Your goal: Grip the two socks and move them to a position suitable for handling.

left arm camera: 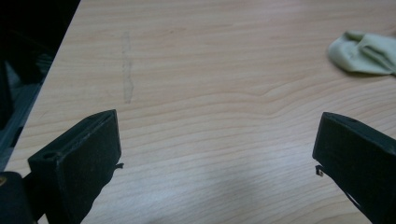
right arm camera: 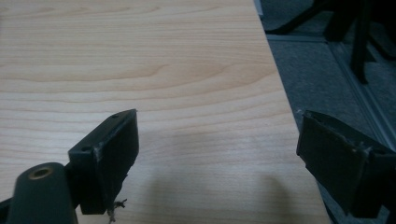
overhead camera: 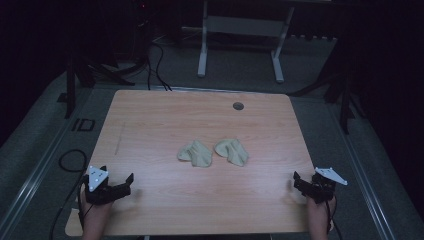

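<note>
High view: two pale beige socks lie crumpled at the middle of the wooden counter [overhead camera: 150, 125], the left sock [overhead camera: 195, 153] just beside the right sock [overhead camera: 232, 151], not touching; left gripper [overhead camera: 123, 184] rests near the counter's front left corner, right gripper [overhead camera: 298, 181] at its front right edge, both well apart from the socks; each gripper's fingers stand wide open with nothing between them; left gripper view shows one sock [left arm camera: 362, 52] far ahead at upper right; a round grommet [overhead camera: 238, 106] sits near the far edge.
</note>
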Tool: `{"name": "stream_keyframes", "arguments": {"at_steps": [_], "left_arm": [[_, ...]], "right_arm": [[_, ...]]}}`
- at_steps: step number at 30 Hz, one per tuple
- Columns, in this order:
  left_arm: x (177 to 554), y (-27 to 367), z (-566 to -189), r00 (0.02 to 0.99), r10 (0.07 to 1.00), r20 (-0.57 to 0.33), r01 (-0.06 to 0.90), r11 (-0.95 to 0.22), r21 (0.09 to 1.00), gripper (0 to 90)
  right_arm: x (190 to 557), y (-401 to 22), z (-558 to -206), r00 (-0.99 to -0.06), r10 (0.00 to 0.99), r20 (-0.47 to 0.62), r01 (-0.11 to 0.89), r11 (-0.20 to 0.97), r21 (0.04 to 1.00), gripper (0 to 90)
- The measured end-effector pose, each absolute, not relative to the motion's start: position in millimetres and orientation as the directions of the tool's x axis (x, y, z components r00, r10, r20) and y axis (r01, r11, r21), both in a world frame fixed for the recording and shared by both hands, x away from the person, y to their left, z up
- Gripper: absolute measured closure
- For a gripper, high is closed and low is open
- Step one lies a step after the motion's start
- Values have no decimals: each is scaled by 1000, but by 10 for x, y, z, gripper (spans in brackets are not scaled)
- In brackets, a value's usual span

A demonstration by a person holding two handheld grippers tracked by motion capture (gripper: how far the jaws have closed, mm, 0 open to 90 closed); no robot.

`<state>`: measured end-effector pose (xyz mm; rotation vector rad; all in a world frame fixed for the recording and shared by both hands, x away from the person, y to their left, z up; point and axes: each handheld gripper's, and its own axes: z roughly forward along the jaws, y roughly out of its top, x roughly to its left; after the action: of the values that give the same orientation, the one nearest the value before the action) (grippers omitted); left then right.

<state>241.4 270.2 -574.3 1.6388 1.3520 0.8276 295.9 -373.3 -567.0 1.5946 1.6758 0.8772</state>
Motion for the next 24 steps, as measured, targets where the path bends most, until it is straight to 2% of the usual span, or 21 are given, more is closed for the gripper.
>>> {"name": "stream_keyframes", "arguments": {"at_steps": [6,7,9,14,19,24], "left_arm": [[2414,2700,-5747,204,978,-31,433,-62,899,10],[2391,2709,-5734,169,984,-61,438,-20,899,10],[2378,2706,-5729,169,983,-69,430,-10,903,10],[2352,2662,-5719,166,984,-58,417,-17,909,10],[2366,2629,-5725,181,979,-94,426,8,905,10],[2373,2570,-5720,207,974,-88,421,-8,907,10]], "right_arm": [[2980,-3728,-5671,-57,998,-19,573,48,818,127],[2974,-3733,-5644,-81,997,-7,580,53,813,129],[2967,-3732,-5601,-105,994,2,576,59,815,132],[3048,-3719,-5502,-159,987,-4,622,104,776,135],[3166,-3632,-5490,-214,977,-3,657,146,740,133],[3290,-3500,-5465,-280,959,29,668,173,723,134]]}}
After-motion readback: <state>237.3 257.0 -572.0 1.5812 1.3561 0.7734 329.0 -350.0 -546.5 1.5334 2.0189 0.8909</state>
